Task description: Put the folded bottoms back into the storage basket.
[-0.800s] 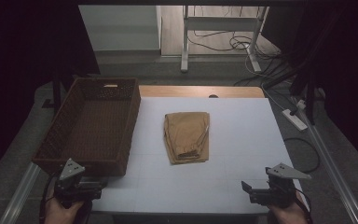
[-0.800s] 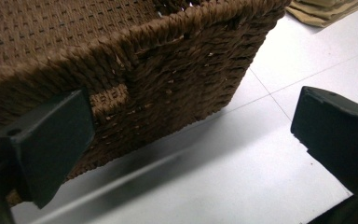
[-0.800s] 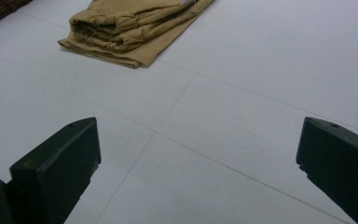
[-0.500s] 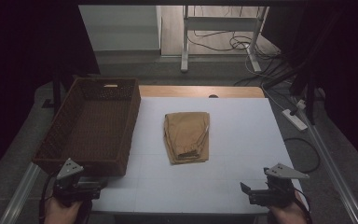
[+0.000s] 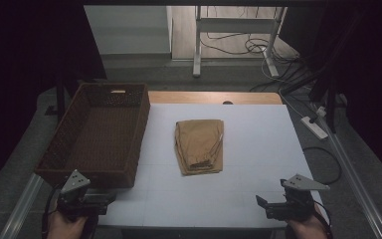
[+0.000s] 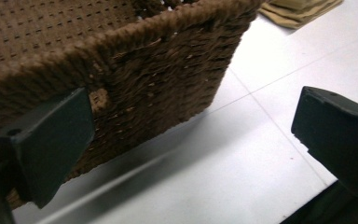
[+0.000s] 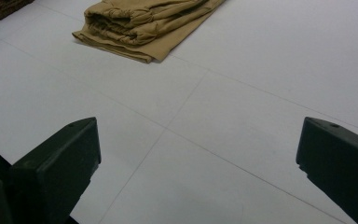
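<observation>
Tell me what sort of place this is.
Probably a lab or workshop set up for recording manipulation. A white table carries just a wicker basket and folded tan cloth, while loose cables and a power strip lie on the bare floor behind.

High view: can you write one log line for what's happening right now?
left gripper: open, near basket corner | right gripper: open, over bare table | folded tan cloth: flat mid-table, untouched | basket: empty

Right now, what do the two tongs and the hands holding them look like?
Both the left tongs and right tongs are black, each topped by a grey three-cornered plate and trailing a dark cable. Their jaws are blocky black pads. Bare hands hold them; no sleeves visible.
</observation>
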The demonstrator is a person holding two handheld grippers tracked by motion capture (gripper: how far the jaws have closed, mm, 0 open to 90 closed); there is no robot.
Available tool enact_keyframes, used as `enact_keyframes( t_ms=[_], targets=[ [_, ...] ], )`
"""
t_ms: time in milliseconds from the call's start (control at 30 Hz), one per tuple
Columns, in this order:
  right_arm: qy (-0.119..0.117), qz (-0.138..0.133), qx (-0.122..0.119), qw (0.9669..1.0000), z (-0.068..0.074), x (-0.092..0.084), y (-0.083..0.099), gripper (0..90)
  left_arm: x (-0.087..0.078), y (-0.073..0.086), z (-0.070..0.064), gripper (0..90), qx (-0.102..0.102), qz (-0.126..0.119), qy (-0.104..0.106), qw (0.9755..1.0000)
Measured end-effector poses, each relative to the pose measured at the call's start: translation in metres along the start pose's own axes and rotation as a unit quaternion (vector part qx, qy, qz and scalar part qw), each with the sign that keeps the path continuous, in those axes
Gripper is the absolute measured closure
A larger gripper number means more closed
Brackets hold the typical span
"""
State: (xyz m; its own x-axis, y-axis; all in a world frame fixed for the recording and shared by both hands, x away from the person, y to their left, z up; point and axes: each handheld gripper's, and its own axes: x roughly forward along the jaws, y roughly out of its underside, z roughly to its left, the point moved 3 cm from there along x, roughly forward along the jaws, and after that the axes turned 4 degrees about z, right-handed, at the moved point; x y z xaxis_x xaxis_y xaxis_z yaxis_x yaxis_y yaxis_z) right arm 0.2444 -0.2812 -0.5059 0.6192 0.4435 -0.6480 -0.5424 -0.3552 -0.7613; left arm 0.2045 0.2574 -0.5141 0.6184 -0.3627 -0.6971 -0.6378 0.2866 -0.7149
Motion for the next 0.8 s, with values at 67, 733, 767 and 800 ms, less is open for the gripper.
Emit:
enact_keyframes(
  t_ms=[67, 733, 767, 800],
  targets=[
    [-0.003, 0.000, -0.003, 1.0000, 0.000, 0.000, 0.000, 0.6, -0.001, 0.000, 0.000, 0.0, -0.001, -0.005, 0.006, 1.0000],
    [-0.004, 0.005, -0.001, 1.0000, 0.000, 0.001, 0.000, 0.6, 0.003, -0.006, -0.013, 0.0, 0.029, -0.026, 0.060, 0.9974],
    [-0.005, 0.005, -0.001, 1.0000, 0.000, 0.001, 0.000, 0.6, 0.003, -0.008, -0.015, 0.0, 0.033, -0.029, 0.066, 0.9969],
    [-0.005, 0.005, -0.001, 1.0000, 0.000, 0.001, 0.000, 0.6, 0.003, -0.008, -0.016, 0.0, 0.034, -0.030, 0.069, 0.9966]
  ],
)
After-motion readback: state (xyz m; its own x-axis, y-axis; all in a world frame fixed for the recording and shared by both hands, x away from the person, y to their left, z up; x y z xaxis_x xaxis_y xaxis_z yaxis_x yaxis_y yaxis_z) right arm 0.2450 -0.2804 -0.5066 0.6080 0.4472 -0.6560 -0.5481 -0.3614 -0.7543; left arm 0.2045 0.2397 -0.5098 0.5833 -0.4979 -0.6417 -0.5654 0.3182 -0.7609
